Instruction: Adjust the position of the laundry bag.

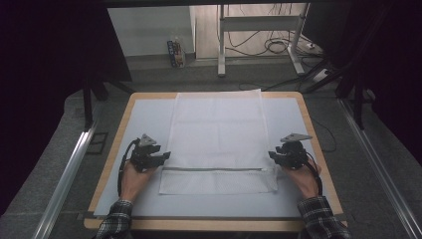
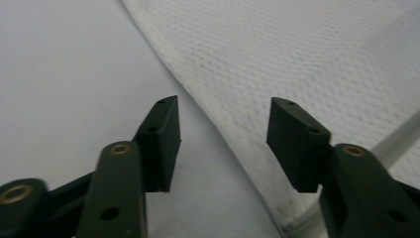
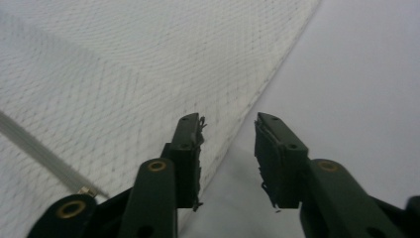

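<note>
A white mesh bag [image 1: 217, 142] with a grey zipper [image 1: 214, 169] across its near part lies flat on the pale mat [image 1: 144, 117]. My left gripper [image 1: 164, 157] sits at the bag's left edge, level with the zipper. In the left gripper view the jaws of this gripper [image 2: 223, 136] stand apart over the bag's edge [image 2: 218, 126], pads clear of the cloth. My right gripper [image 1: 272, 156] sits at the bag's right edge. In the right gripper view its jaws [image 3: 228, 148] straddle the mesh edge [image 3: 257, 99] with a narrow gap, not pressing on it.
The mat covers a wooden table [image 1: 311, 129]. A metal rail [image 1: 64, 179] runs along the left and another [image 1: 383, 174] along the right. Beyond the table stand a frame's legs [image 1: 221, 45] with loose cables [image 1: 278, 45] on the floor.
</note>
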Demonstrator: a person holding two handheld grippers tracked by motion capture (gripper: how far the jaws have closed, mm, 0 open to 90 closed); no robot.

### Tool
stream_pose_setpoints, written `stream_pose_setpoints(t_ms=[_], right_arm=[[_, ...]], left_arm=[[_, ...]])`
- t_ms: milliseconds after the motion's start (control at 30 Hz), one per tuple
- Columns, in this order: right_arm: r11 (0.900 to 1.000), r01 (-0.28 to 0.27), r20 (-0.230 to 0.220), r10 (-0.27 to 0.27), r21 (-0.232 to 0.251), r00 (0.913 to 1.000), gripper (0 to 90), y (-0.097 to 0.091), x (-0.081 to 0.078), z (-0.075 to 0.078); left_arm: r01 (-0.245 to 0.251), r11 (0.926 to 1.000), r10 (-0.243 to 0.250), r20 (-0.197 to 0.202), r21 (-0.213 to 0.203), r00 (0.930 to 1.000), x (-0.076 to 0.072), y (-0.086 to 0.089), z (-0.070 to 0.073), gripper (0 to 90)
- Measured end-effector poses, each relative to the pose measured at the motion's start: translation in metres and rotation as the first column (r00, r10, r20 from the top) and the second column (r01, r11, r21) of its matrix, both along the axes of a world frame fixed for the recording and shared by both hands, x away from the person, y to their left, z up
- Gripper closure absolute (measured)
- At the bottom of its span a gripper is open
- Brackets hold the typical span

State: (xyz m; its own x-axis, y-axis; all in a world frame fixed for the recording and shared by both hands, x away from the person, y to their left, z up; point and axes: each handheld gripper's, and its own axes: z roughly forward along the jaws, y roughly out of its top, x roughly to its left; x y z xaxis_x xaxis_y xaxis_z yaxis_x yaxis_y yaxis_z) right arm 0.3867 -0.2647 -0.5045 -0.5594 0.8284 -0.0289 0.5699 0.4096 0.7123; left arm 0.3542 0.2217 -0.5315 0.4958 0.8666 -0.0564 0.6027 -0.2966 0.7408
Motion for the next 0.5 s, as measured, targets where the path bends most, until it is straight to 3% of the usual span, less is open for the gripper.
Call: stream_pose_setpoints(t_ms=[167, 267, 400, 467, 500], right_arm=[[0.9994, -0.012, 0.002, 0.012, -0.031, 0.9999, 66.9, 0.007, 0.010, -0.002], [0.9989, -0.014, 0.000, 0.014, -0.044, 0.9999, 66.6, 0.009, 0.013, -0.004], [0.9993, -0.014, -0.021, 0.013, -0.035, 0.9997, 62.9, 0.008, 0.017, -0.009], [0.9990, -0.018, -0.041, 0.016, -0.041, 0.9990, 63.6, 0.007, 0.018, -0.011], [0.9992, -0.019, -0.043, 0.018, -0.034, 0.9989, 64.9, 0.007, 0.019, -0.012]], left_arm=[[-0.016, 0.9998, 0.016, -0.011, -0.010, 0.9998, 0.005, 0.001, -0.004, 58.1], [-0.019, 0.9998, 0.019, -0.014, 0.002, 0.9997, 0.007, 0.000, -0.007, 57.0], [-0.012, 0.9998, 0.013, -0.022, 0.016, 0.9997, 0.010, -0.004, -0.011, 55.8], [-0.003, 0.9993, 0.004, -0.028, 0.038, 0.9996, 0.011, -0.007, -0.013, 58.3], [-0.001, 0.9996, 0.001, -0.031, 0.028, 0.9995, 0.012, -0.008, -0.013, 61.1]])
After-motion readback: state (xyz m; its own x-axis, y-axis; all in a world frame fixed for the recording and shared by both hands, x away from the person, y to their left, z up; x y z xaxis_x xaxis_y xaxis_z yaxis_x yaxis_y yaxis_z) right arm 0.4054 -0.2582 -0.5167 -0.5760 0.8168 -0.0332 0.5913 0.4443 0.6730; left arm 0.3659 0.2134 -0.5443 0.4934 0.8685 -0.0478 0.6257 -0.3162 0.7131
